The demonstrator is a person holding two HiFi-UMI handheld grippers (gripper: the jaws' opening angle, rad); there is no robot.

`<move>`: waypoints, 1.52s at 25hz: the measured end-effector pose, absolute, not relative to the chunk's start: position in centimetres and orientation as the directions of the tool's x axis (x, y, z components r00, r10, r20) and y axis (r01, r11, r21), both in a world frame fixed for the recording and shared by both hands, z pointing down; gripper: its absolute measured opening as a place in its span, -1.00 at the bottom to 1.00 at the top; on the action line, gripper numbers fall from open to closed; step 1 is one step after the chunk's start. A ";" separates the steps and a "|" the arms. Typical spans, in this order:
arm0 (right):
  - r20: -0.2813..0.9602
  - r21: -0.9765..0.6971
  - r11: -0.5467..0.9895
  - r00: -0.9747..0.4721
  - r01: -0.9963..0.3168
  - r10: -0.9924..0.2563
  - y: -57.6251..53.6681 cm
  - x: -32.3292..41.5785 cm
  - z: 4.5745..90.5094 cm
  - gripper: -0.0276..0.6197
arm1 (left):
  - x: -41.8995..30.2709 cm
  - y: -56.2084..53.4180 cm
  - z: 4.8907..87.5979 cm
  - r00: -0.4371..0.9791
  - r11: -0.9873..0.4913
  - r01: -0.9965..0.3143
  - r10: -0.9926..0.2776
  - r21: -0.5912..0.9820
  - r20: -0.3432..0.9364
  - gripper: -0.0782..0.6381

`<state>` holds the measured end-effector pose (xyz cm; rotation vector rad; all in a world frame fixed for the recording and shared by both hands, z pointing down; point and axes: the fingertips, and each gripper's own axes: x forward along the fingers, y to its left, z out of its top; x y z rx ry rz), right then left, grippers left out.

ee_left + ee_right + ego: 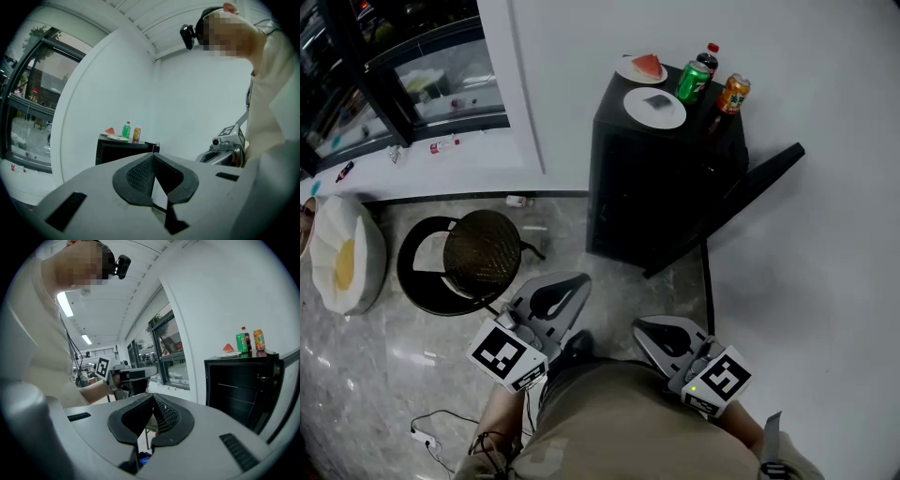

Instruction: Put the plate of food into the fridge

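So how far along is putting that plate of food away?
Done: the fridge door stands open. In hand: nothing; the left gripper and right gripper are shut, empty, short of the fridge. Left: the watermelon plate sits on top, not yet lifted inside.

Right gripper (153, 397) fingers (167, 416) together, empty; plate (229, 354) atop fridge (234, 385)

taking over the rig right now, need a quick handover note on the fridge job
Left gripper: shut, empty. Right gripper: shut, empty. Both are low in front of the person, short of the fridge.
Fridge: black, by the wall, door open.
On top: plate with watermelon slice, second plate with something dark, green can, orange can, bottle.
Done: door open.
Left: pick up the plate of food and set it inside.
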<state>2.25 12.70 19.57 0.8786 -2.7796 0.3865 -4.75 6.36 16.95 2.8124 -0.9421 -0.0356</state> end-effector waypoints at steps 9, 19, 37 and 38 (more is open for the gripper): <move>0.326 -0.177 0.755 -0.761 -0.631 -0.560 10.8 -1.1 20.4 -0.85 | -8.5 4.2 18.1 0.822 -0.804 -0.561 -0.570 0.198 0.016 -0.76; 0.336 -0.174 0.782 -0.783 -0.598 -0.524 9.1 -3.5 20.7 -0.85 | -10.9 3.4 18.4 0.812 -0.795 -0.574 -0.583 0.196 0.012 -0.76; 0.271 -0.326 0.775 -0.839 -0.541 -0.472 3.1 1.4 20.8 -0.85 | -5.8 0.4 17.3 0.781 -0.771 -0.625 -0.616 0.121 0.105 -0.76; 0.268 -0.329 0.777 -0.842 -0.537 -0.468 2.7 1.9 20.8 -0.85 | -5.3 0.1 17.3 0.778 -0.770 -0.628 -0.618 0.113 0.114 -0.76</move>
